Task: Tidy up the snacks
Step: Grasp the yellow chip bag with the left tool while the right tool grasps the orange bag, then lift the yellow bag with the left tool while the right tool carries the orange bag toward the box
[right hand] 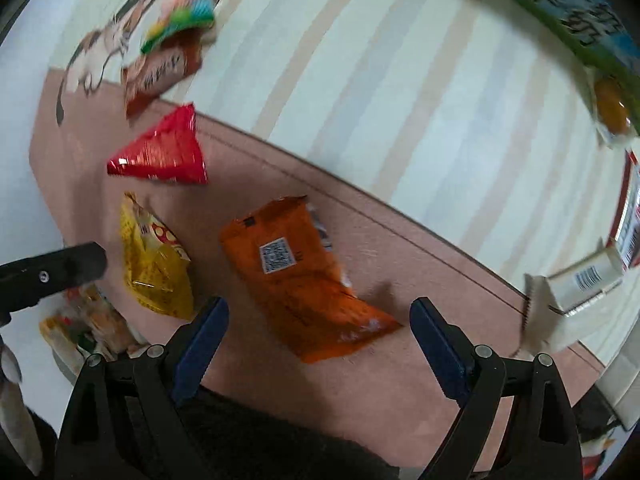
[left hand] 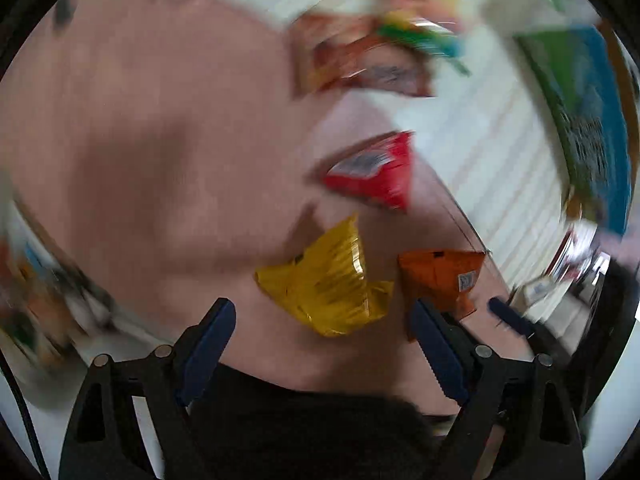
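Snack packets lie on a pink mat [right hand: 380, 360]. In the right wrist view an orange packet [right hand: 296, 276] lies just ahead of my open, empty right gripper [right hand: 320, 312], with a yellow packet [right hand: 154, 256] to its left and a red triangular packet [right hand: 164, 152] beyond. In the blurred left wrist view my left gripper [left hand: 322, 314] is open and empty, just short of the yellow packet [left hand: 328, 284]. The orange packet [left hand: 444, 276] lies by its right finger and the red packet [left hand: 376, 176] farther ahead. The left gripper's black finger [right hand: 56, 268] shows at the right wrist view's left edge.
A brown packet [right hand: 160, 72] and a multicoloured packet [right hand: 188, 12] lie at the far end of the mat by a cat drawing. A blue-green box [right hand: 580, 12] stands far right. White packets [right hand: 568, 300] lie at the right. More snacks [right hand: 88, 328] sit at lower left on the striped floor [right hand: 400, 100].
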{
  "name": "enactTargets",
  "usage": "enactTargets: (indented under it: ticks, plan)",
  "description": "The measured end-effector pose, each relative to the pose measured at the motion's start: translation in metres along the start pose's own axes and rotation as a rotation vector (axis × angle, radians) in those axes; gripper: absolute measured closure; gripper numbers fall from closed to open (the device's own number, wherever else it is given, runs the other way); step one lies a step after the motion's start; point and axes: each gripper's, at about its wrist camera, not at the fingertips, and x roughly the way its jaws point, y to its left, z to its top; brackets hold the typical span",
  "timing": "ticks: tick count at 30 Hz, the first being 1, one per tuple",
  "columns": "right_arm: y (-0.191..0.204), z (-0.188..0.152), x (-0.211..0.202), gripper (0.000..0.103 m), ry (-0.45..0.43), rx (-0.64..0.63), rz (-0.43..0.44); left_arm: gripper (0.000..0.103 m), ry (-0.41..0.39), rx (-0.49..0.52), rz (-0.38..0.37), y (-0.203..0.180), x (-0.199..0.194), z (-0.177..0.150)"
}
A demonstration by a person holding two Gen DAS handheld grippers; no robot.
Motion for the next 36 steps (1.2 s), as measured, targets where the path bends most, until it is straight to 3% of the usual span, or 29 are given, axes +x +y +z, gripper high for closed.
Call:
enactTargets:
  ticks: [3, 10, 12, 13, 14, 16, 19, 23, 26, 28, 31, 33, 34, 36]
  plan:
    - [0.010, -0.001, 0.009, 0.009, 0.013, -0.029, -0.011, 0.014, 0.035, -0.127, -0.085, 0.018, 0.018, -0.004]
    - [0.023, -0.002, 0.032, 0.009, 0.025, -0.063, -0.068, 0.014, 0.118, -0.253, -0.180, 0.028, 0.057, -0.011]
    - [0.022, -0.006, 0.033, 0.013, 0.013, -0.046, -0.076, 0.029, 0.122, -0.277, -0.203, 0.028, 0.063, -0.012]
    - [0.020, -0.008, 0.031, 0.021, 0.008, -0.035, -0.086, 0.040, 0.121, -0.277, -0.205, 0.026, 0.065, -0.013]
    - [0.015, -0.009, 0.028, 0.024, 0.004, -0.023, -0.089, 0.041, 0.117, -0.275, -0.194, 0.025, 0.065, -0.011]
    - [0.005, -0.011, 0.024, 0.038, -0.002, 0.019, -0.085, 0.042, 0.079, -0.233, -0.141, 0.015, 0.060, -0.010]
    - [-0.019, -0.017, 0.022, 0.039, -0.001, 0.117, -0.059, 0.043, 0.025, -0.127, -0.035, -0.005, 0.053, -0.003]
    - [-0.063, -0.029, 0.020, 0.040, 0.005, 0.289, 0.010, 0.043, -0.073, 0.105, 0.148, -0.047, 0.047, -0.002]
    - [-0.096, -0.041, 0.019, 0.041, 0.007, 0.412, 0.067, 0.044, -0.102, 0.269, 0.246, -0.077, 0.050, -0.004]
    - [-0.112, -0.048, 0.018, 0.041, 0.002, 0.468, 0.082, 0.044, -0.102, 0.365, 0.272, -0.096, 0.055, -0.005]
    - [-0.126, -0.051, 0.017, 0.041, -0.002, 0.522, 0.104, 0.044, -0.094, 0.425, 0.293, -0.112, 0.060, -0.002]
    - [-0.124, -0.053, 0.017, 0.037, -0.001, 0.548, 0.134, 0.044, -0.081, 0.421, 0.288, -0.115, 0.060, 0.006]
    - [-0.125, -0.054, 0.018, 0.030, -0.001, 0.560, 0.154, 0.044, -0.070, 0.411, 0.262, -0.114, 0.058, 0.009]
    - [-0.126, -0.053, 0.016, 0.027, -0.007, 0.566, 0.165, 0.044, -0.042, 0.376, 0.208, -0.110, 0.054, 0.018]
